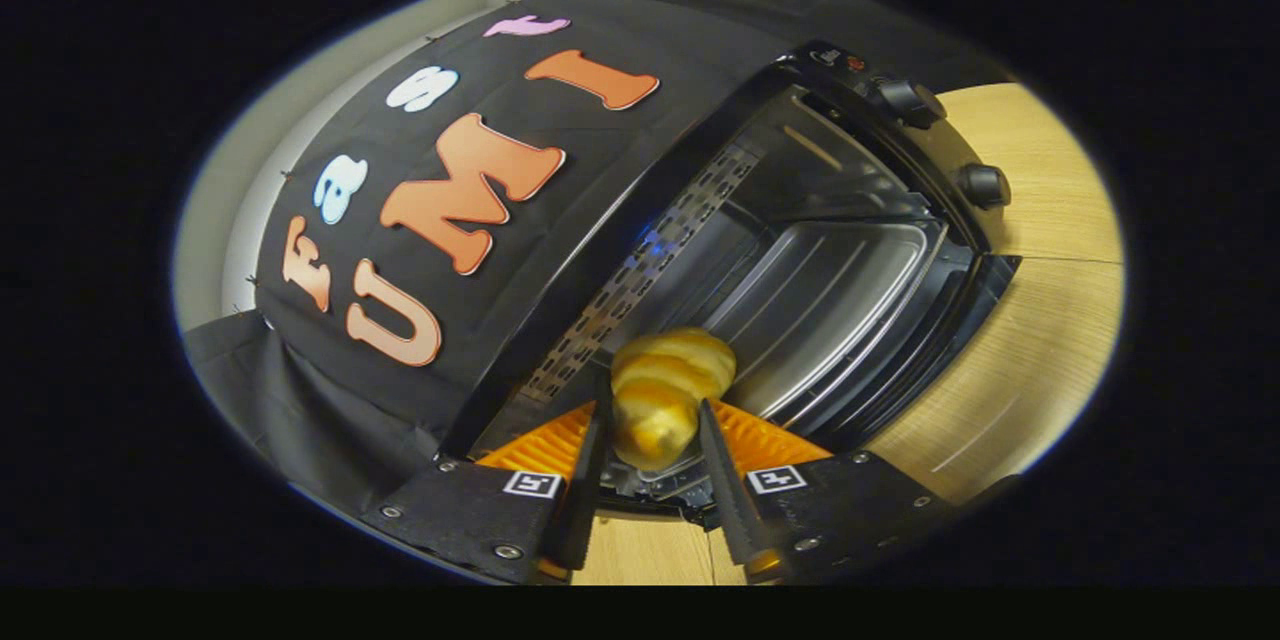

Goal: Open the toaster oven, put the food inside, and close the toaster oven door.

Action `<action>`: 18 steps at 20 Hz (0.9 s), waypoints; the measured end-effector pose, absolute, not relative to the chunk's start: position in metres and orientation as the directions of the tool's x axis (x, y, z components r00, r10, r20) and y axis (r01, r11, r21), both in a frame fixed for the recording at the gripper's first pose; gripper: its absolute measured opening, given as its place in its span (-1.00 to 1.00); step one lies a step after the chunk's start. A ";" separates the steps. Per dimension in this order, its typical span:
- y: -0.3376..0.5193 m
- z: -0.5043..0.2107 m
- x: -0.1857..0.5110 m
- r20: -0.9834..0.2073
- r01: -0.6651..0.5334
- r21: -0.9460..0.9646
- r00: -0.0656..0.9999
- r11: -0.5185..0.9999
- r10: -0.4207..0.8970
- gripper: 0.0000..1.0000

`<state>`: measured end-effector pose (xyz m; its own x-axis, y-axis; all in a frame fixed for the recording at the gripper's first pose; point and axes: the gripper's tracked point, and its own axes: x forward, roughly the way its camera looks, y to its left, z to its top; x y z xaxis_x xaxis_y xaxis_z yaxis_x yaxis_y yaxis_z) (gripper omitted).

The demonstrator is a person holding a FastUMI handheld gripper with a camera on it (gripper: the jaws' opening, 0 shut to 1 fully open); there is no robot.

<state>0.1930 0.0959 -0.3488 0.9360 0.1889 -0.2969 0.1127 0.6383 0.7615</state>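
Two fingers of the gripper (pixel 652 430) clamp a croissant (pixel 665 390) at lower centre, its far end at the open mouth of the toaster oven (pixel 800 250). Beyond it, right of centre, lies the bare tray (pixel 830 300). The wooden surface (pixel 1040 320) stretches along the right.

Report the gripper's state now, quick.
Gripper: shut on the croissant, held in front of the open toaster oven.
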 end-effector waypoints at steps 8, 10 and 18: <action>0.089 -0.328 0.134 -0.294 0.090 0.733 0.936 0.674 0.195 0.79; 0.088 -0.319 0.111 -0.289 0.069 0.698 0.938 0.713 0.193 0.93; 0.070 -0.284 0.029 -0.294 -0.019 0.486 0.938 0.874 0.184 0.96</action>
<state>0.0292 0.0703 -0.2842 0.9379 0.1840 -0.2940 -0.0190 0.8736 0.4863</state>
